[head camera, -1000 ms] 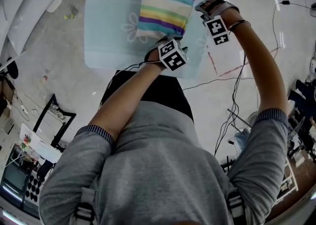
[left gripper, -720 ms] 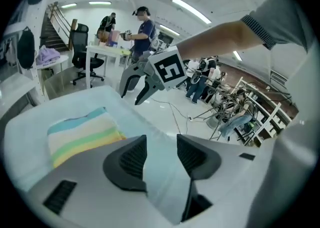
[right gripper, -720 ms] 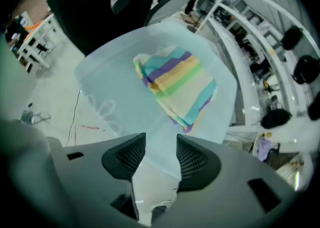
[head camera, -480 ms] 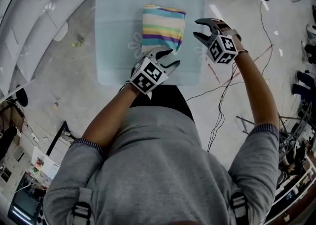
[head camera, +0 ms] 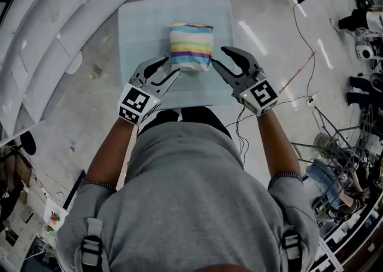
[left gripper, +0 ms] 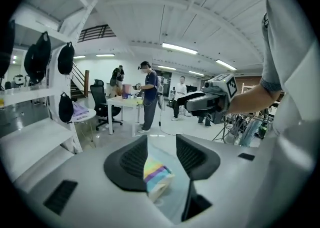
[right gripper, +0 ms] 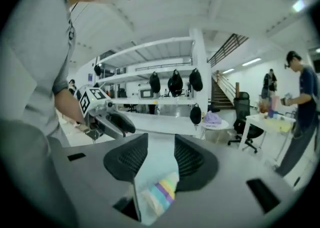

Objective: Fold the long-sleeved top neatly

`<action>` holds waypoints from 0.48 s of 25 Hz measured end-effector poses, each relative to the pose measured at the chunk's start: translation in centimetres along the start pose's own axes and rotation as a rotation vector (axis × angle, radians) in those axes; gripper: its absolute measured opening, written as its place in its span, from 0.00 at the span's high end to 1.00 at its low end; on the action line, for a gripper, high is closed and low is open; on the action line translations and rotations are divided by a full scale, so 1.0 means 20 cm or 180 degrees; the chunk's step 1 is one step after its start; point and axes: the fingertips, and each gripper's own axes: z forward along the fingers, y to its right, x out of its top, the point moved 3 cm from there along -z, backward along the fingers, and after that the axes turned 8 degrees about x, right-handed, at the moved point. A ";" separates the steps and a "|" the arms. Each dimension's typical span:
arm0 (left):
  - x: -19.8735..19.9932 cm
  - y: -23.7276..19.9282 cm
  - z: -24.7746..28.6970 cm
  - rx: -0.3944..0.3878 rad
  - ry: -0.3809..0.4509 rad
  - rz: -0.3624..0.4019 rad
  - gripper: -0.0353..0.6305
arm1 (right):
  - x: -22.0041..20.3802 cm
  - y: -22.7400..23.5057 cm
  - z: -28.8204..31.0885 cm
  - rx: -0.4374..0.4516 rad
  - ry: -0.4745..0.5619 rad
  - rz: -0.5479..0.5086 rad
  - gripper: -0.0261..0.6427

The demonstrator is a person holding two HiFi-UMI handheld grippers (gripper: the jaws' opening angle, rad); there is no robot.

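Observation:
The long-sleeved top [head camera: 190, 45], striped in yellow, green, purple and white, lies folded into a compact block on the pale blue table [head camera: 139, 37]. My left gripper [head camera: 170, 66] hangs in the air at the top's near left, open and holding nothing. At the near right my right gripper [head camera: 220, 57] is also open and holds nothing. Both sets of jaws have just closed slightly, with nothing between them. In the left gripper view the top [left gripper: 158, 174] shows far below the jaws, with the right gripper [left gripper: 201, 102] beyond. The right gripper view shows the top [right gripper: 161, 193] below.
White shelving [head camera: 54, 31] runs along the left. Cables [head camera: 299, 67] trail over the floor at the right, near stands and gear [head camera: 341, 151]. People stand at a desk [left gripper: 145, 99] with an office chair [left gripper: 102, 104] farther off.
Both grippers have lifted off the folded top and drawn back toward my body. The right one has rolled over. The table now looks smaller and farther away.

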 end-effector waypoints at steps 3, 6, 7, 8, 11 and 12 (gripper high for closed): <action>0.13 -0.02 -0.11 0.0074 0.0218 0.0071 0.68 | 0.06 -0.09 -0.08 -0.0206 0.0142 0.0243 0.75; 0.26 -0.02 -0.18 0.0146 0.0473 0.0142 0.74 | 0.16 -0.17 -0.12 -0.0308 0.0320 0.0262 0.81; 0.30 -0.01 -0.20 0.0173 0.0559 0.0152 0.79 | 0.20 -0.19 -0.14 -0.0321 0.0378 0.0247 0.83; 0.33 -0.01 -0.21 0.0201 0.0634 0.0154 0.82 | 0.24 -0.21 -0.15 -0.0330 0.0430 0.0228 0.87; 0.40 0.00 -0.23 0.0265 0.0787 0.0102 0.90 | 0.34 -0.21 -0.18 -0.0391 0.0533 0.0139 0.96; 0.43 0.00 -0.23 0.0257 0.0822 0.0075 0.91 | 0.37 -0.21 -0.19 -0.0417 0.0548 0.0092 0.95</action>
